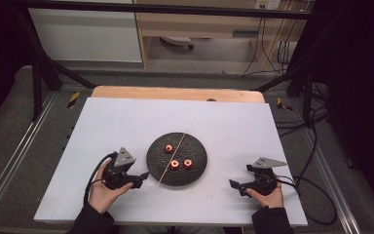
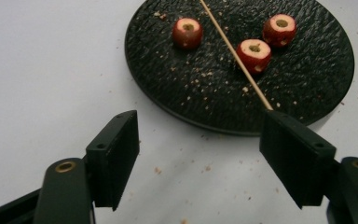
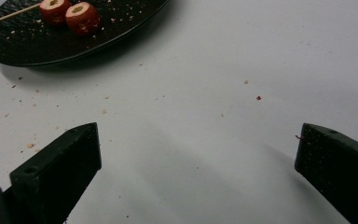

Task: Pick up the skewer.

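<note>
A round black textured plate [image 1: 199,168] sits mid-table [image 1: 126,122] and carries three small cored red fruits [image 2: 255,52] and a thin wooden skewer [image 2: 233,53] lying across it. The left tool [image 1: 145,176] sits at the plate's left rim, jaws apart and empty, one jaw by the skewer's near end. The right tool [image 1: 233,184] rests well right of the plate, jaws wide and empty.
</note>
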### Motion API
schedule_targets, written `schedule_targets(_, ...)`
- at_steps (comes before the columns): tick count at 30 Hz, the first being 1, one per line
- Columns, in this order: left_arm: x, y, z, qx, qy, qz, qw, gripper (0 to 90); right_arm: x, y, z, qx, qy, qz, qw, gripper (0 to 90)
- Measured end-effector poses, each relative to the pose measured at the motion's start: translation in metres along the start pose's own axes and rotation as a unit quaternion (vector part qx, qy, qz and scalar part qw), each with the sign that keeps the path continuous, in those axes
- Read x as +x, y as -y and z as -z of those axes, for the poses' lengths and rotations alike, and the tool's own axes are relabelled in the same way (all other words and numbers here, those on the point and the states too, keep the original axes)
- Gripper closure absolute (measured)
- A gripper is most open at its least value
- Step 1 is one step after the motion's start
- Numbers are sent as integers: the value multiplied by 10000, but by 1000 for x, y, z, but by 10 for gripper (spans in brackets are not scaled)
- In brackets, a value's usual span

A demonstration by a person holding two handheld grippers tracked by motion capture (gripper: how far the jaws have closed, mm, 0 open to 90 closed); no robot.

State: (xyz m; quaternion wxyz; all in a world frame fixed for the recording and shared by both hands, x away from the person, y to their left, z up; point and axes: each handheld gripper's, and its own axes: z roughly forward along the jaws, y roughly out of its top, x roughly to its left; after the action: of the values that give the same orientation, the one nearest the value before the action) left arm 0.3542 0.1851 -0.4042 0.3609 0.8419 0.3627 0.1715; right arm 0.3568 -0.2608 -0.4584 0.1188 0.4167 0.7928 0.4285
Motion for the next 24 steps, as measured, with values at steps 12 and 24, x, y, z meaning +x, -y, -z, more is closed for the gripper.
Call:
schedule_targets(12,-14,-23,-31,339,95,41,9994,275,0,0,0,25,4,1,10000,11)
schedule_targets(24,-27,-40,-54,796,240,198,9963,410,0,0,-1,26,-21,-6,10000,11)
